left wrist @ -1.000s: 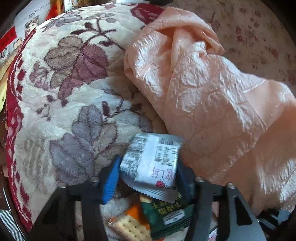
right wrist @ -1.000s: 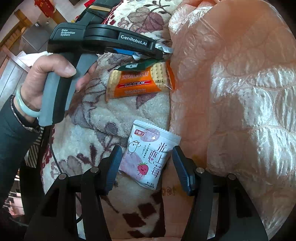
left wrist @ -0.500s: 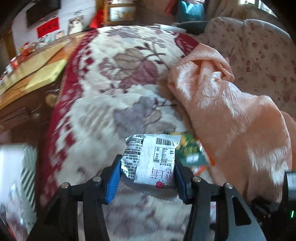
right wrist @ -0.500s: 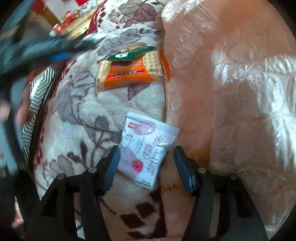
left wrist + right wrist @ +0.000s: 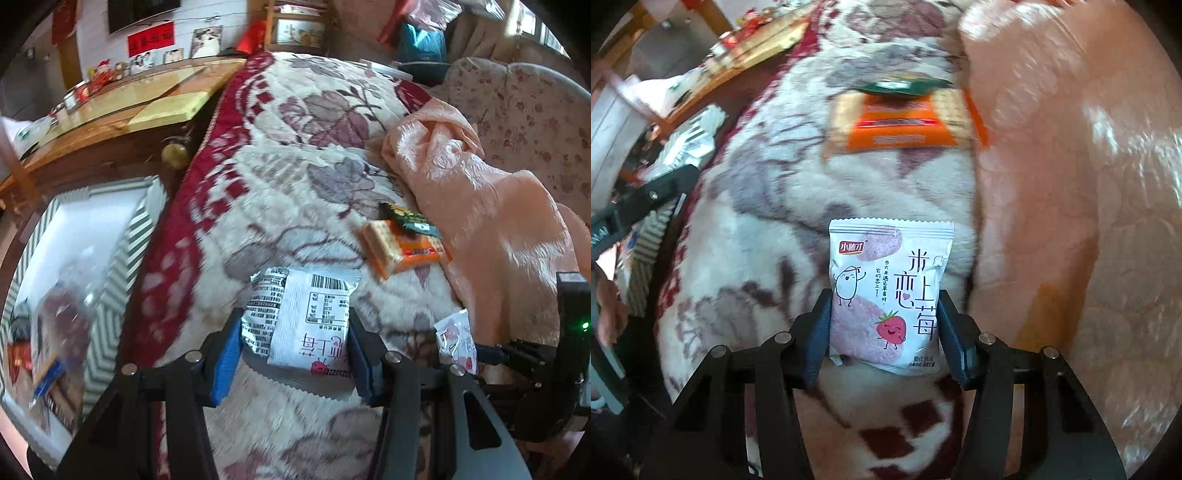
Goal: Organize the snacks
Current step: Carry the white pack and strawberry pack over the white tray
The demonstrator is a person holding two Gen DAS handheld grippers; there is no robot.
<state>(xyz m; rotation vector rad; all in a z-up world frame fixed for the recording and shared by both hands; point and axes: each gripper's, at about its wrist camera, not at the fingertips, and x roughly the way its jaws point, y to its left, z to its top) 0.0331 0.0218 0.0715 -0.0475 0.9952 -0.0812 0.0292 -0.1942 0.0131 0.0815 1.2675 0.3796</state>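
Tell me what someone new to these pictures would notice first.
Each gripper clamps a white strawberry rice-snack packet: the left gripper shows its packet's barcode back, the right gripper the cartoon front. Behind them, an orange cracker packet lies on the floral plush blanket beside the peach quilted cover.

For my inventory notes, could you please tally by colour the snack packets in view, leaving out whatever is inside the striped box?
white strawberry packets: 2
orange cracker packet: 1
dark green packet: 1
Total: 4
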